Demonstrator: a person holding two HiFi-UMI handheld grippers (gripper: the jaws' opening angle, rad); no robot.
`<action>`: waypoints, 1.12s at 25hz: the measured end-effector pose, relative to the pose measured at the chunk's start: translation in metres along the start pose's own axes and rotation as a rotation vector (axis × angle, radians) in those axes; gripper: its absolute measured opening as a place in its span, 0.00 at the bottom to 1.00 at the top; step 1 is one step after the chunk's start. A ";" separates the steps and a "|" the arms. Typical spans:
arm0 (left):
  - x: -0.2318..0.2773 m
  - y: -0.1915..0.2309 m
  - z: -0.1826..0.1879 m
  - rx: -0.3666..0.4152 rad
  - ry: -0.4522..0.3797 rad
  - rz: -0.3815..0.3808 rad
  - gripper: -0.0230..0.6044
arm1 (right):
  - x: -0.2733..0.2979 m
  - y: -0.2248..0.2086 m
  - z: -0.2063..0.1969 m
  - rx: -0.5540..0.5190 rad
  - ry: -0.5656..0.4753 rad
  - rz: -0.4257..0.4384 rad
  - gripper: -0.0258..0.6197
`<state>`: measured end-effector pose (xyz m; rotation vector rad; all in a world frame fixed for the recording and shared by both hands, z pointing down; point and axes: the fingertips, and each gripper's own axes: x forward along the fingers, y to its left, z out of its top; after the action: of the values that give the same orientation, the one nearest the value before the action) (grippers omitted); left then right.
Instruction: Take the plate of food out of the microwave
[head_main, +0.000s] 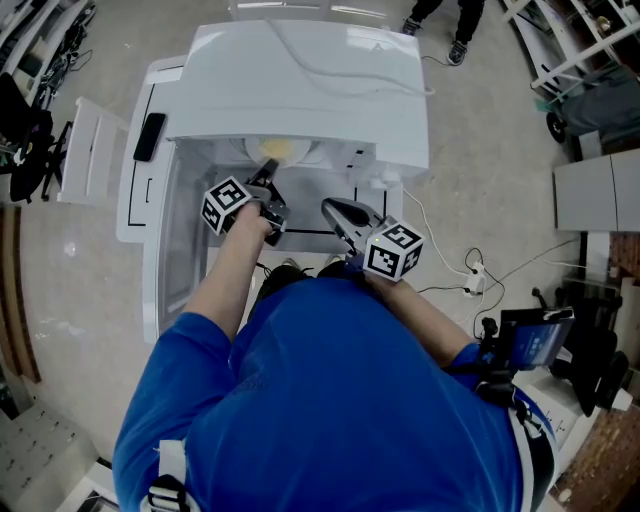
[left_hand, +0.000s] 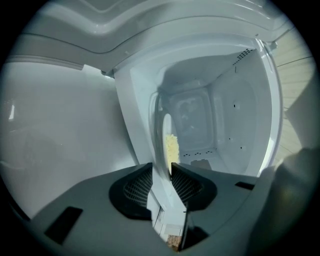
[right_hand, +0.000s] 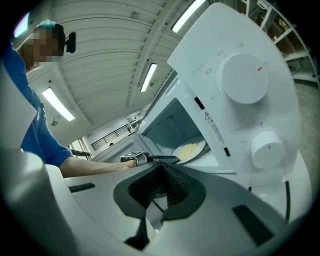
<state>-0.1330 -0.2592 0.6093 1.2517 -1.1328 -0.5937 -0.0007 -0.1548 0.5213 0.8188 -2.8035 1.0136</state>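
So the left gripper (left_hand: 161, 175) lies on its side, jaws pinching the rim of the plate (left_hand: 167, 131) edge-on. The plate's inside the microwave (head_main: 300, 80), upper centre in the head view. The right gripper (right_hand: 161, 170) hangs at lower centre, jaws together and empty, probably just keeping clear.

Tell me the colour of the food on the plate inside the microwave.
Pale yellow; the food shows best in the right gripper view.

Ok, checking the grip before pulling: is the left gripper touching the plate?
Touching. Left gripper view: the left gripper pinches the rim of the plate, no gap.
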 end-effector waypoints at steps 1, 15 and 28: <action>-0.001 0.000 0.000 0.000 -0.002 0.000 0.24 | 0.000 0.000 0.000 0.000 0.000 0.000 0.03; -0.011 -0.009 0.007 -0.025 -0.040 -0.050 0.09 | -0.001 -0.001 -0.003 0.011 0.005 0.011 0.03; -0.027 -0.007 0.003 -0.086 -0.101 -0.141 0.07 | -0.006 -0.002 -0.007 0.016 0.006 0.020 0.03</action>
<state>-0.1443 -0.2391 0.5935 1.2452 -1.0957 -0.8113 0.0043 -0.1494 0.5264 0.7903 -2.8078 1.0405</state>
